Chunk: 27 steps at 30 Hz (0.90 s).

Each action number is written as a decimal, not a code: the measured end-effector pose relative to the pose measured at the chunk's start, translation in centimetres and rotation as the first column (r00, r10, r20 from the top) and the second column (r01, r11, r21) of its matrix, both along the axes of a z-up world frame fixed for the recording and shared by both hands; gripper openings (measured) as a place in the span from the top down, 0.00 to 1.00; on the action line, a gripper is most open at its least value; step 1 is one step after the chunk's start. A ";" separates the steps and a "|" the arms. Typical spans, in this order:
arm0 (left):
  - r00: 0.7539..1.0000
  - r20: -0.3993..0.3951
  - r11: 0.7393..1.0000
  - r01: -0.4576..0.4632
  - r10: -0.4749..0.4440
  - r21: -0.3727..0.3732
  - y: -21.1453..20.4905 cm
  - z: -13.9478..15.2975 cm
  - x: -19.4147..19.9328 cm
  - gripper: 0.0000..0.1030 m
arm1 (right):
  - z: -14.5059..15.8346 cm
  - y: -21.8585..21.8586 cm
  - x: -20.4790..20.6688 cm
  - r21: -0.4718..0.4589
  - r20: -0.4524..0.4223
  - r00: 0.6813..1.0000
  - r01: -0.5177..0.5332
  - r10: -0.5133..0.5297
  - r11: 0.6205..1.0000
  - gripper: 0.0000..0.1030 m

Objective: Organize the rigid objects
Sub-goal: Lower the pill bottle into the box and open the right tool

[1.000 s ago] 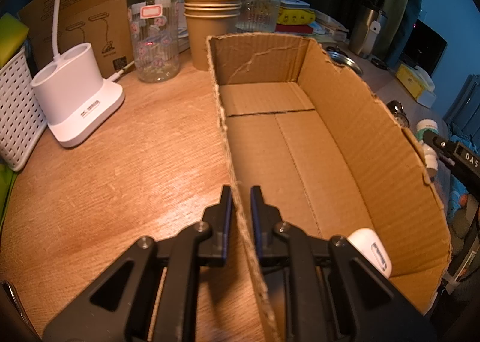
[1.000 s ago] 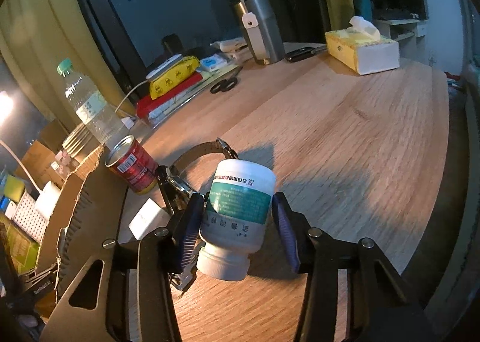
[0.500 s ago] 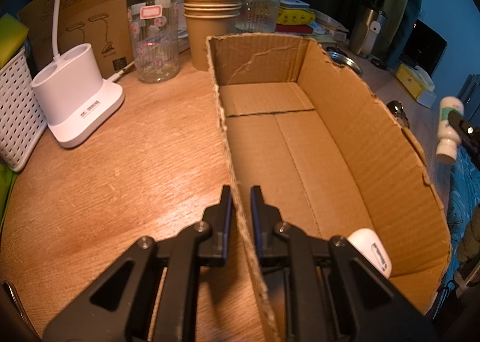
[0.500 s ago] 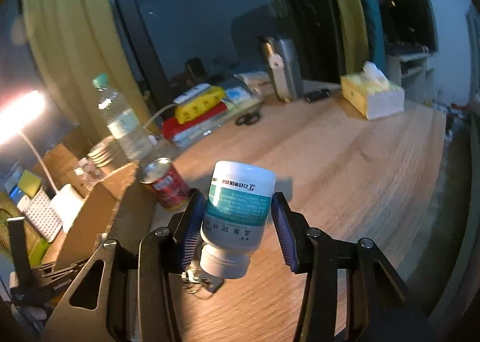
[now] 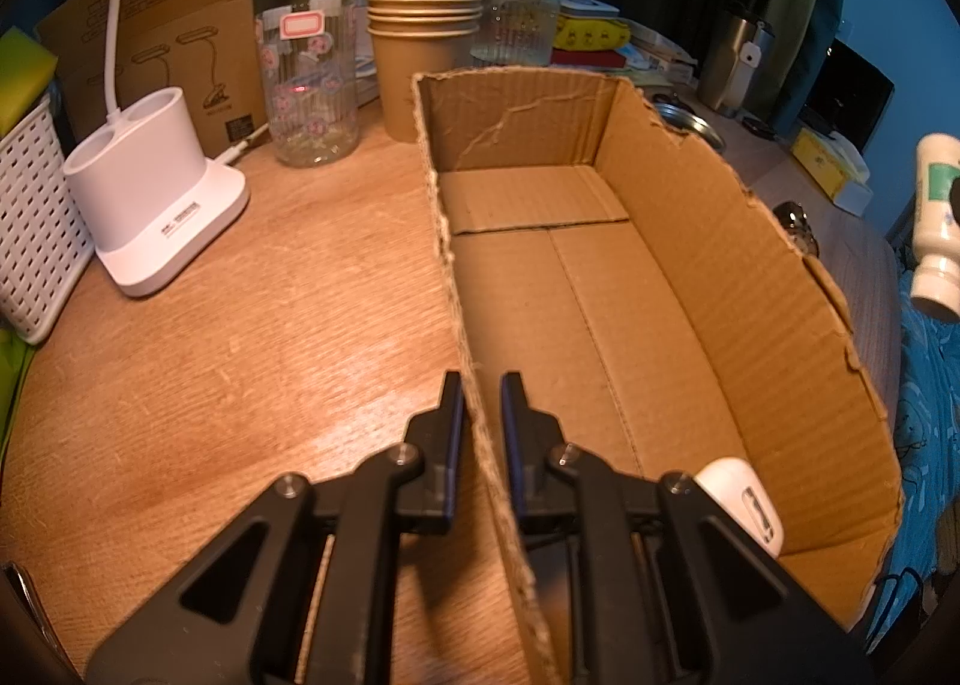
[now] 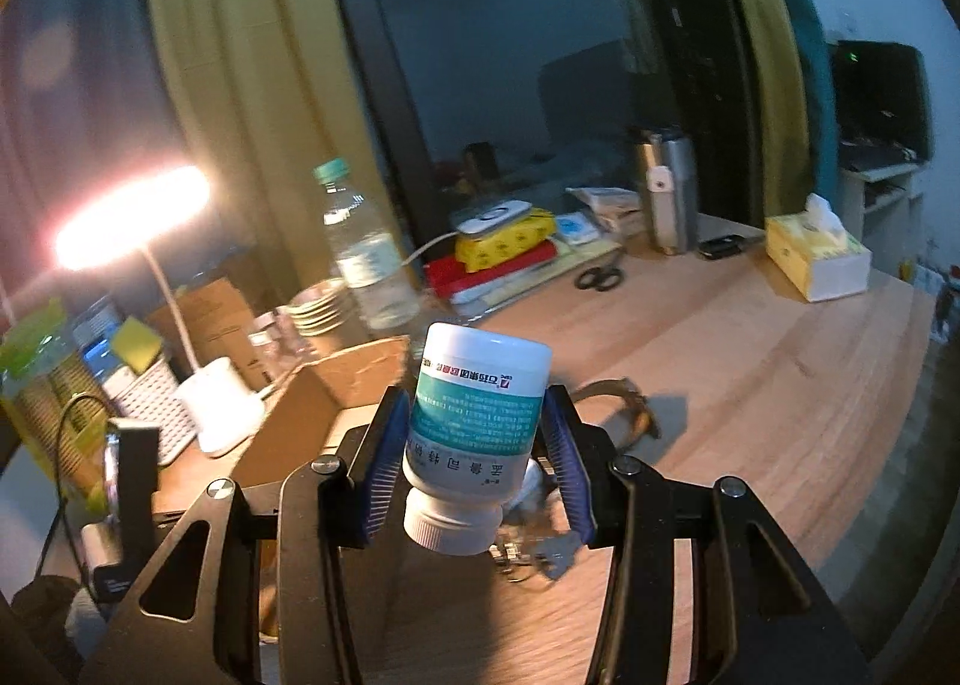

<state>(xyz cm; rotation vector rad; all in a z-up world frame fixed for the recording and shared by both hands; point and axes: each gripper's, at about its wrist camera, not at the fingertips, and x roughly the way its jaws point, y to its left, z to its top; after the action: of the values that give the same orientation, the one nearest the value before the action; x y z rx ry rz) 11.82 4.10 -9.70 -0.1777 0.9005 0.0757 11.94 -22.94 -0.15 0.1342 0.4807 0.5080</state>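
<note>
The pill bottle (image 6: 477, 433) is hanging in the air cap-down, its long axis running roughly along the fingers of the right gripper (image 6: 474, 472), which is clamping it on both flanks of the label. It is a white plastic bottle with a teal band, printed text and a ribbed white cap. The cardboard box (image 6: 336, 385) is lying to the left of it and lower, so the carry is pointing leftward and down; seen from the left wrist, the bottle (image 5: 937, 223) is floating off the box's right wall (image 5: 720, 277), outside it. The left gripper (image 5: 482, 403) is pinching the box's near-left wall, jaws narrow on the cardboard, steadying it on the wooden table (image 5: 240, 361). A white case (image 5: 744, 496) is sitting in the box's near corner
</note>
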 end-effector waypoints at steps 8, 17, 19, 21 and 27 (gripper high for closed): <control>1.000 0.000 1.000 0.000 0.000 0.000 0.0 0.0 0.0 0.87 | 0.7 2.2 -1.4 -0.008 0.020 0.997 -0.076 0.076 0.997 0.53; 1.000 0.000 1.000 0.000 0.000 -0.001 0.0 0.0 0.0 0.87 | 0.6 5.1 -2.6 -0.038 0.029 0.987 -0.160 0.161 0.986 0.53; 1.000 0.000 1.000 0.000 0.000 0.000 0.0 0.0 0.0 0.87 | 0.4 5.7 -2.8 -0.049 0.026 0.983 -0.178 0.180 0.983 0.53; 1.000 0.000 1.000 0.000 0.000 0.000 0.0 0.0 0.0 0.87 | 0.1 6.3 -3.0 -0.064 0.021 0.980 -0.194 0.196 0.979 0.53; 1.000 0.000 1.000 0.000 0.000 -0.001 0.0 0.0 0.0 0.87 | -1.8 8.6 -2.6 -0.153 -0.028 0.974 -0.225 0.224 0.962 0.53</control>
<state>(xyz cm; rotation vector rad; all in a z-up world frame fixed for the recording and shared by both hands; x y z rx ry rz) 11.82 4.11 -9.72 -0.1781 0.9001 0.0752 9.30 -14.36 -1.99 -0.0691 0.5467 0.6898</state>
